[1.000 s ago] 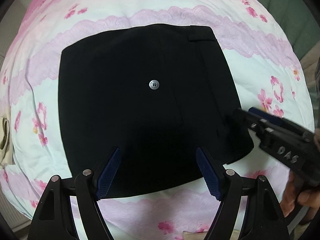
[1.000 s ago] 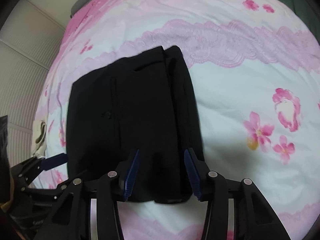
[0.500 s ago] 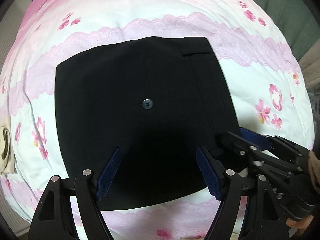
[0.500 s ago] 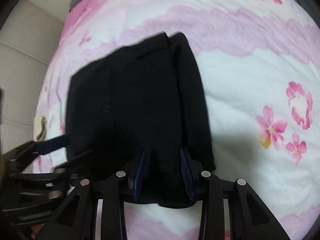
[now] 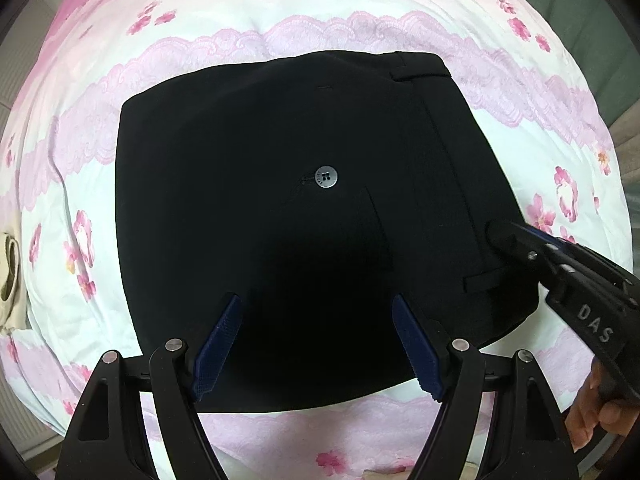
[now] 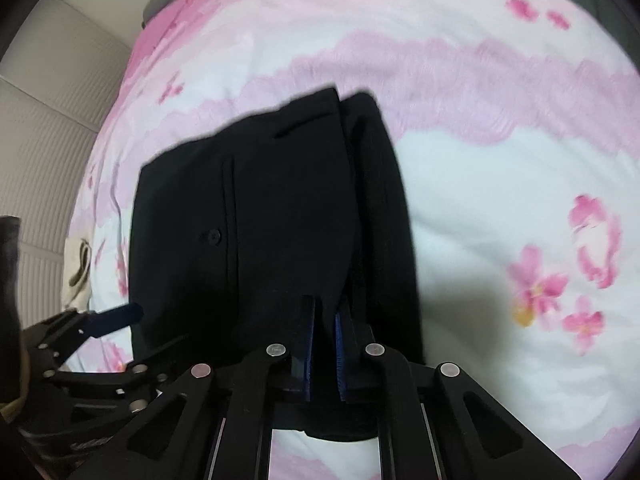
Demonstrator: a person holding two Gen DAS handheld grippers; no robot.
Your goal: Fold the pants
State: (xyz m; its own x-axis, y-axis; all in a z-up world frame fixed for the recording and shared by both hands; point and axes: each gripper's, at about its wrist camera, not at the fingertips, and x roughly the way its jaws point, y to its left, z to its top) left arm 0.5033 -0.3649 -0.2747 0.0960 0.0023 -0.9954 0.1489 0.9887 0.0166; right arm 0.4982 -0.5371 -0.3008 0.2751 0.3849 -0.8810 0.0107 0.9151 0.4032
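Bed (image 5: 400, 4) under a white sheet with pink flowers and lace-like bands. Folded black pants (image 5: 280, 216) flat at its middle, button up. Beige cloth (image 5: 8, 276) at the left edge, well apart.

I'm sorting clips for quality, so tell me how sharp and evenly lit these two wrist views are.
Left wrist view: sharp, the button crisp on the black pants, a darker shadow near the left gripper, strong fisheye bending. Right wrist view: soft, the pants' far edge and the floral sheet smeared; the right gripper pinches dark fabric with little detail.
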